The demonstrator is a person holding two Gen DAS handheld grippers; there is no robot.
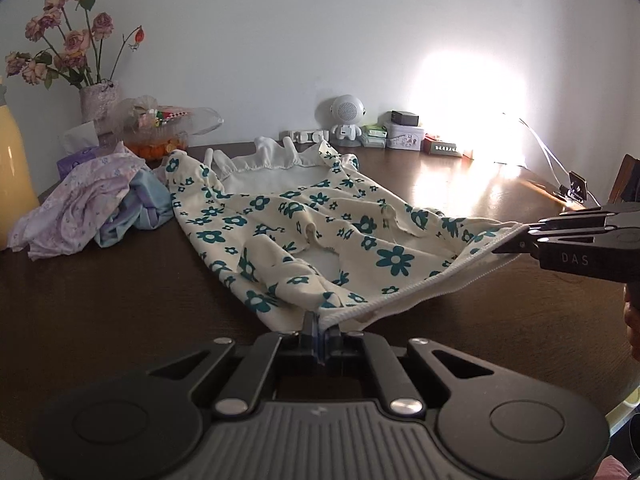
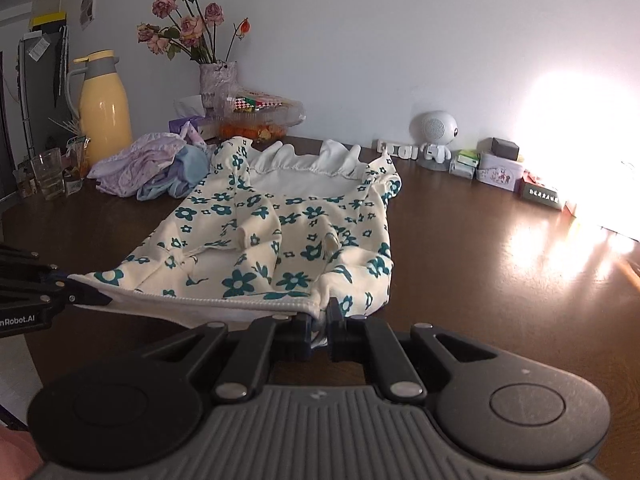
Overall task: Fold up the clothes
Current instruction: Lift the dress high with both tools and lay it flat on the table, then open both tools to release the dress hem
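Observation:
A cream garment with teal flowers (image 1: 304, 216) (image 2: 280, 232) lies on the dark wooden table (image 1: 100, 300), its white ruffled collar at the far end. My left gripper (image 1: 320, 326) is shut on the near left corner of its white hem, and also shows in the right wrist view (image 2: 86, 294). My right gripper (image 2: 320, 320) is shut on the near right corner of the hem, and also shows in the left wrist view (image 1: 508, 242). The hem is stretched between them, a little above the table.
A heap of lilac and blue clothes (image 1: 88, 204) (image 2: 156, 168) lies at the far left. A yellow jug (image 2: 102, 108), a glass (image 2: 48, 174), a vase of roses (image 1: 98, 102), a snack tray (image 2: 256, 116), a white robot figure (image 2: 436, 136) and small boxes (image 2: 500, 170) line the wall.

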